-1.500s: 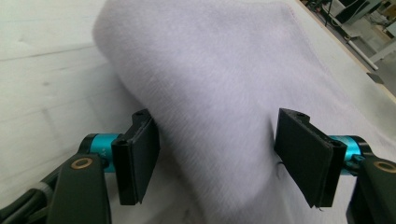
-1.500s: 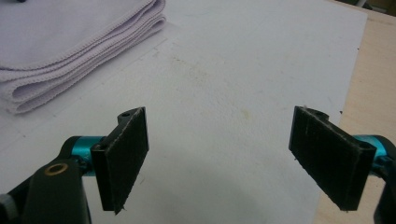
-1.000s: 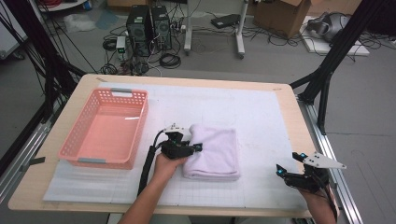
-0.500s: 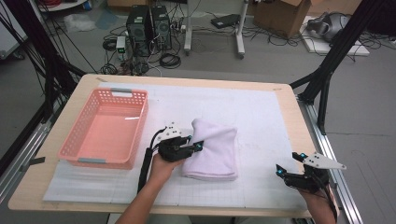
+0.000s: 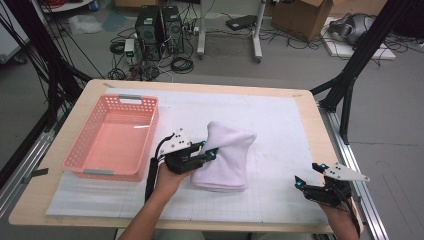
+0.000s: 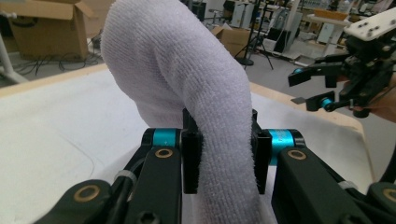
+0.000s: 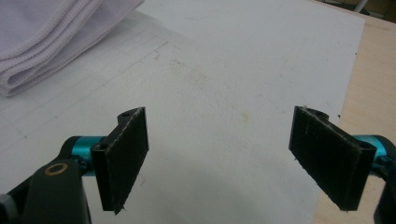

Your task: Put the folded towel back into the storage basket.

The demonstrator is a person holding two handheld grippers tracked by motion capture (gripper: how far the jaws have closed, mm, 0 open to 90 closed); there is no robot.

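A folded white towel lies on the white mat in the middle of the table. Its near-left side is pulled up into a hump. My left gripper is shut on that raised fold, and its jaws have just been closing with the cloth between them. In the left gripper view both pads squeeze the thick towel at my left gripper. My right gripper rests near the table's front right corner, open and with nothing in it. In its own view my right gripper has wide jaws over bare mat, and the towel's layered edge sits at the upper left.
A pink plastic basket stands at the left of the table, with nothing inside. The white mat covers most of the wooden tabletop. Black frame legs, computers and cardboard boxes stand on the floor beyond the far edge.
My left gripper has risen and lifted the towel's near-left fold higher off the stack, forming a taller hump. The right gripper has stayed in place.
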